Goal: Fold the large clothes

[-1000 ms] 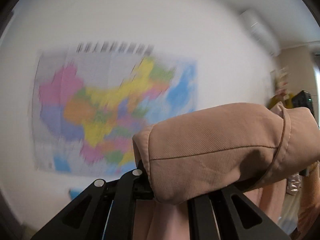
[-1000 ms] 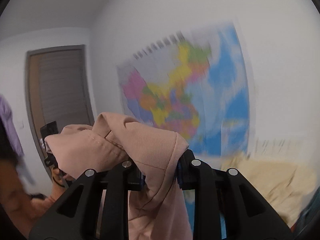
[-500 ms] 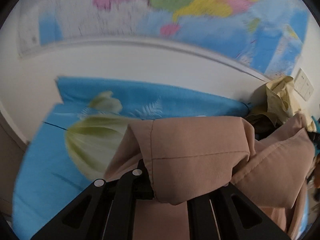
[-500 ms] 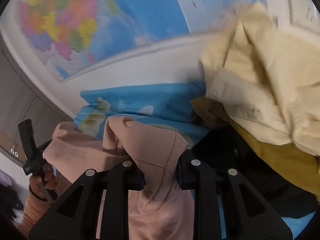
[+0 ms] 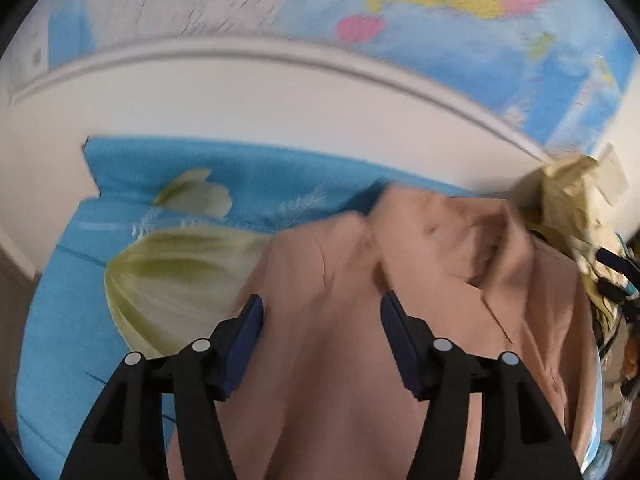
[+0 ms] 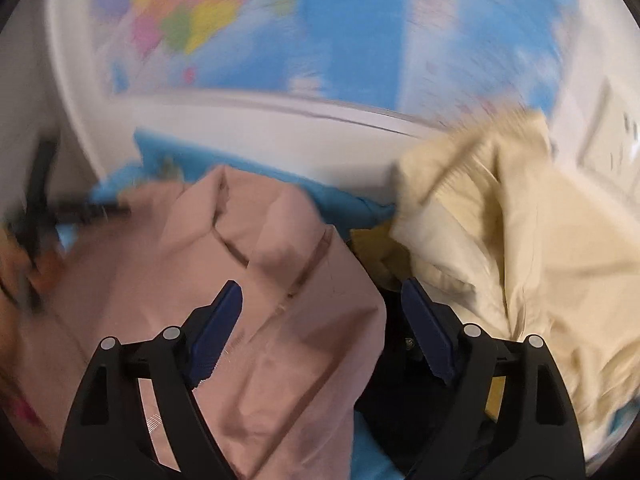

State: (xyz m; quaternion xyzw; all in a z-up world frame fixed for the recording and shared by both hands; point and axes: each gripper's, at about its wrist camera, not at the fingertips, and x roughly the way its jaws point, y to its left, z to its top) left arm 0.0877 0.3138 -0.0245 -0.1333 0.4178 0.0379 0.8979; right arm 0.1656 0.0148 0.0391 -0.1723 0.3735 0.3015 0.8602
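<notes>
A large pinkish-tan garment (image 5: 400, 300) lies spread on the blue flowered bed sheet (image 5: 200, 184). It also shows in the right wrist view (image 6: 248, 280), rumpled near its top. My left gripper (image 5: 320, 312) is open and empty, just above the cloth with its blue pads apart. My right gripper (image 6: 320, 300) is open and empty over the garment's right edge. The left gripper shows blurred at the far left of the right wrist view (image 6: 36, 216).
A heap of cream and mustard clothes (image 6: 520, 248) lies right of the garment, with a dark item (image 6: 396, 400) beneath; the heap also shows in the left wrist view (image 5: 568, 200). A white wall with a coloured map (image 5: 400, 20) stands behind the bed.
Both grippers swung down from the wall toward the bed, then opened and let go of the pinkish-tan garment, which now lies on the sheet.
</notes>
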